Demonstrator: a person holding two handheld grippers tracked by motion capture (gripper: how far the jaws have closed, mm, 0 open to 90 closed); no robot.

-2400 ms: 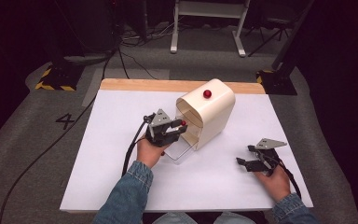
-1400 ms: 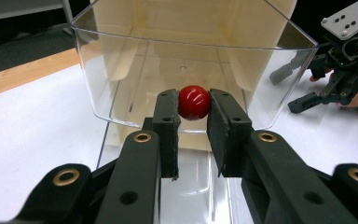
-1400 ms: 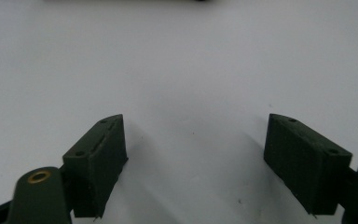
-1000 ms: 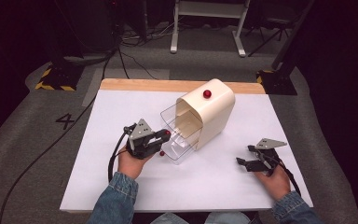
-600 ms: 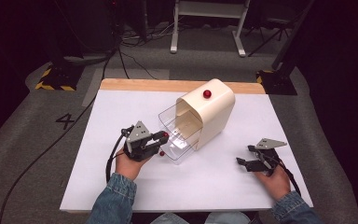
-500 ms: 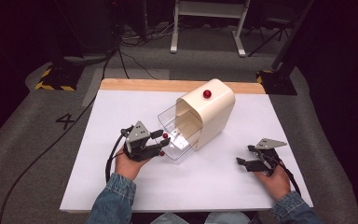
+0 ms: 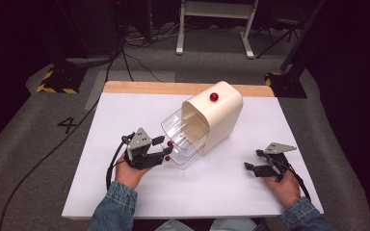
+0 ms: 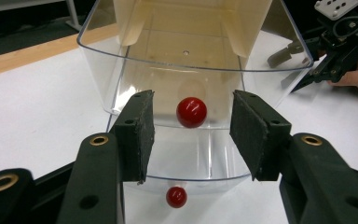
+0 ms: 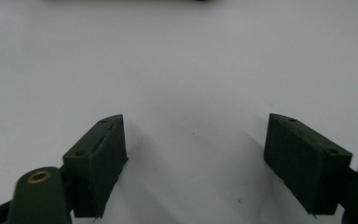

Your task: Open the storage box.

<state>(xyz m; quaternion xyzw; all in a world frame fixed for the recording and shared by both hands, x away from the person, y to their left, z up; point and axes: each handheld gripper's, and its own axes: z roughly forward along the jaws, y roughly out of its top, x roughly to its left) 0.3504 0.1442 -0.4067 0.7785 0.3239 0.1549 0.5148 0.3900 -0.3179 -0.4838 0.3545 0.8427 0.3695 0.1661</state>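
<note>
Left gripper view reveals drawer's red knob (image 8: 191, 112).

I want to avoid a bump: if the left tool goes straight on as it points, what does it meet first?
Most likely the red knob on the clear drawer, centred between the open left tool's jaws; the exact gap is unclear.

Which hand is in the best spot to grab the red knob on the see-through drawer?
Left, I think. The left gripper sits open with the upper red knob of the clear drawers between its jaws. The right gripper hangs open, apart.
</note>
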